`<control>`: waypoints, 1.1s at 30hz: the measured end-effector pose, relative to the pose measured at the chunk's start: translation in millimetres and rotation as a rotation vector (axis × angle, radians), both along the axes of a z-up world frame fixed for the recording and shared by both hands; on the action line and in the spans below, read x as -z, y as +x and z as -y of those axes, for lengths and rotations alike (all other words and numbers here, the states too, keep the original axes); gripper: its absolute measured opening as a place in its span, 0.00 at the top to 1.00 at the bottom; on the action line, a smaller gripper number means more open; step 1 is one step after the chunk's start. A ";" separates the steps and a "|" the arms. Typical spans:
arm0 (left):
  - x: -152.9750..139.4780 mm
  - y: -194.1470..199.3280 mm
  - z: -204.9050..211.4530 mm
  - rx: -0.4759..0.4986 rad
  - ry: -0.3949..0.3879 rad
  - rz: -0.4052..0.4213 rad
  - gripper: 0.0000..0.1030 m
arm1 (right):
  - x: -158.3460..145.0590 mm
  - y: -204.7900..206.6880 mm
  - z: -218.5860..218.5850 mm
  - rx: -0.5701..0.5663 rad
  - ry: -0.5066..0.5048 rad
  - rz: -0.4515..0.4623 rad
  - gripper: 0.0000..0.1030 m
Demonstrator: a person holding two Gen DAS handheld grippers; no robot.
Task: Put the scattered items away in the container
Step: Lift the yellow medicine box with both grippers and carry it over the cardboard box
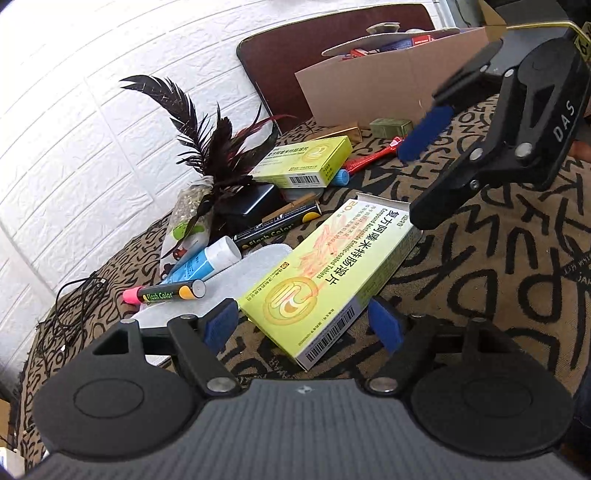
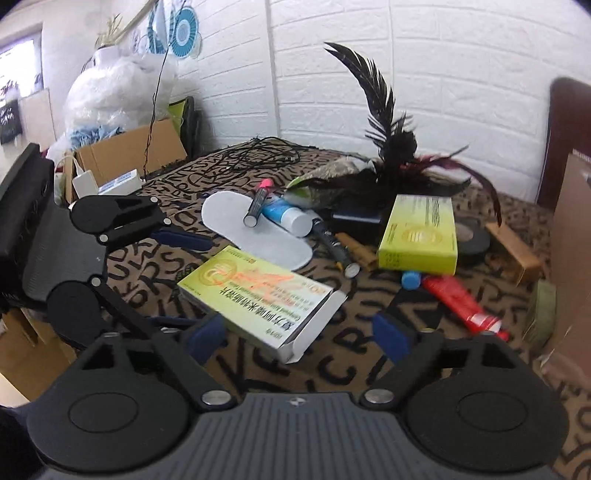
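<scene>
Both tools stand wide and empty. The left tool [image 1: 301,325] straddles the near end of the yellow-green tablet box [image 1: 328,273], apparently lining up a grip; the right tool [image 2: 299,338] hovers beside its open white flap. The box lies flat on the patterned counter [image 1: 480,266], well apart from the cardboard container [image 1: 369,85].

A white brick wall [image 2: 424,74] is seen behind everything, at twelve o'clock in the right wrist view. A dark red chair back [image 1: 332,48] is leaned against it. At ten o'clock a heap of white plastic bags [image 2: 110,88] is piled above an open brown carton [image 2: 125,155], and blue paper fans [image 2: 181,33] are hung on the wall above. The tabletop is covered by a letter-patterned cloth [image 1: 480,266].
</scene>
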State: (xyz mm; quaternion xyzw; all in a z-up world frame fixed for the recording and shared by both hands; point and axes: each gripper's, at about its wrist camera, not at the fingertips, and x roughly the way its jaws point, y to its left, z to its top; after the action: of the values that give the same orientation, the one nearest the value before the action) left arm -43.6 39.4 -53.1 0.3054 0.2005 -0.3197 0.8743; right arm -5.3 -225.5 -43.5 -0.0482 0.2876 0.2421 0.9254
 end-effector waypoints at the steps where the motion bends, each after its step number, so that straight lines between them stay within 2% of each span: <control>1: 0.0 0.3 -1.5 -0.003 -0.008 -0.006 0.19 | 0.5 2.6 -2.3 -0.006 -0.023 0.013 0.04; 2: 0.0 2.0 -2.5 -0.006 -0.018 -0.015 0.18 | 1.5 6.0 -4.3 -0.018 -0.045 0.022 0.00; 7: 1.0 7.4 -6.3 -0.017 -0.052 -0.049 0.14 | 13.2 28.2 -13.0 -0.117 -0.102 -0.002 0.00; 11: 2.2 14.3 -7.9 -0.022 -0.075 -0.080 0.10 | 26.3 48.4 -13.4 -0.181 -0.070 -0.084 0.00; 14: 2.4 18.6 -8.9 -0.032 -0.101 -0.106 0.10 | 30.8 47.0 -14.6 -0.215 -0.050 -0.071 0.00; 15: 2.0 19.6 -9.6 -0.028 -0.112 -0.115 0.16 | 30.5 45.0 -14.6 -0.224 -0.042 -0.066 0.03; 16: 1.3 19.5 -9.8 -0.019 -0.121 -0.122 0.21 | 29.4 42.5 -14.9 -0.228 -0.036 -0.060 0.13; 17: 0.9 18.8 -8.8 -0.014 -0.123 -0.119 0.24 | 27.9 40.0 -15.2 -0.224 -0.033 -0.056 0.17; 21: 0.8 13.5 -3.8 0.003 -0.111 -0.066 0.25 | 23.5 32.1 -10.0 -0.185 -0.028 -0.025 0.25; 27: -11.7 9.0 -1.3 0.023 -0.150 -0.024 0.25 | 7.2 25.9 -4.1 -0.152 -0.035 0.032 0.25; 33: -40.7 4.8 15.7 0.072 -0.159 0.047 0.25 | -24.5 14.3 13.3 -0.092 -0.043 0.110 0.25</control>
State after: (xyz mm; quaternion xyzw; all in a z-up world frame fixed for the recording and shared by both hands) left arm -38.7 23.7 -12.4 0.2494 0.1425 -0.3587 0.8882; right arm 9.0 -238.9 -19.0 -0.0945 0.2388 0.2754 0.9264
